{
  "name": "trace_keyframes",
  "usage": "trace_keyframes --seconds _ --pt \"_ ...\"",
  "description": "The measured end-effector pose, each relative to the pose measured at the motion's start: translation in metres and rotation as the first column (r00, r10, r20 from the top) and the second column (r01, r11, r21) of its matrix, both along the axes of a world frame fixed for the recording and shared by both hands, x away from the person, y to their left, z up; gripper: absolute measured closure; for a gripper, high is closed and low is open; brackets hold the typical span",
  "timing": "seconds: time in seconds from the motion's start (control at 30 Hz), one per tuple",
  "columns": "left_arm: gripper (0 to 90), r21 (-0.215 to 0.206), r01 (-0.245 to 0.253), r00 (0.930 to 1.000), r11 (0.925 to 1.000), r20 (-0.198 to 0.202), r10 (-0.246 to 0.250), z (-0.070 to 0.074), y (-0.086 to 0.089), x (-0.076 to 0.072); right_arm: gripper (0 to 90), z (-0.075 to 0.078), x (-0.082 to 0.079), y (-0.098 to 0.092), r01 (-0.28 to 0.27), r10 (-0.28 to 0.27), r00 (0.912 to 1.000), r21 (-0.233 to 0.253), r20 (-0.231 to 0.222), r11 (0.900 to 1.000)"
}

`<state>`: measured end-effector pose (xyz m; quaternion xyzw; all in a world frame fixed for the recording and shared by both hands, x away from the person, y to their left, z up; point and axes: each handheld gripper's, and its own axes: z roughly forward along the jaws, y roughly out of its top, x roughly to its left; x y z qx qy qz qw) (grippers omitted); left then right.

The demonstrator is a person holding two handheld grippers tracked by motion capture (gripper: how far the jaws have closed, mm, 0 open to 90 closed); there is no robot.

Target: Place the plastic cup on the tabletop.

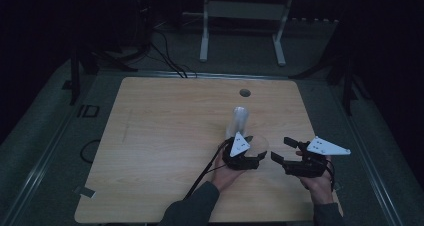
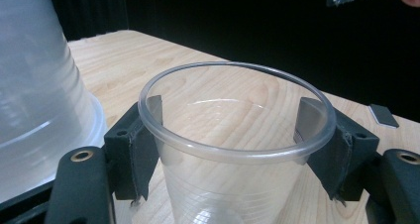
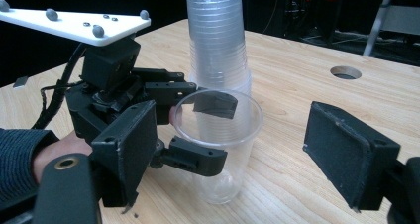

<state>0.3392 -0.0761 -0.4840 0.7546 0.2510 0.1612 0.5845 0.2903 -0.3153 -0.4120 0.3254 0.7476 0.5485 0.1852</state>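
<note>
You are working over a light wooden counter with a round hole near its far edge, set in a dim room. Toward the right of its middle stands a tall stack of clear plastic cups, mouths down, and just in front of that stack, close beside it, stands a single clear plastic cup, upright with its mouth open to the top. Your left gripper has its jaws set around this single cup just under the rim, one pad on each side of the wall; the left gripper view shows both pads against the plastic, so the jaws are closed onto the cup and the cup's base looks to rest on the counter. Your right gripper sits just to the right of the cup, apart from it, with its jaws spread wide and nothing between them. A small grey tag lies flat near the counter edge.
</note>
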Motion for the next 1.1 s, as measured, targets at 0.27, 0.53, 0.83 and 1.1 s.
trace_keyframes --seconds 0.27,0.53,0.83,1.1 --pt "27.6 0.012 -0.005 0.9999 0.9999 -0.012 0.005 -0.0049 -0.0009 0.0018 20.6 0.0006 -0.0008 -0.0009 0.001 -0.001 1.0 0.002 0.0 1.0" --pt "27.1 0.016 -0.006 0.9999 0.9998 -0.015 0.006 -0.0071 -0.001 0.0013 20.6 0.0001 -0.0008 -0.0006 -0.001 0.001 1.0 0.0 0.0 1.0" --pt "24.6 0.028 -0.001 0.9996 0.9996 -0.028 0.002 -0.0078 -0.0008 0.0 20.6 -0.0006 -0.0008 0.0 -0.003 0.003 1.0 -0.001 0.0 1.0" --pt "17.5 0.029 0.024 0.9978 0.9993 -0.062 -0.022 -0.008 0.0004 0.0003 20.6 -0.0008 -0.0011 0.0001 -0.002 0.002 1.0 -0.001 -0.001 1.0"
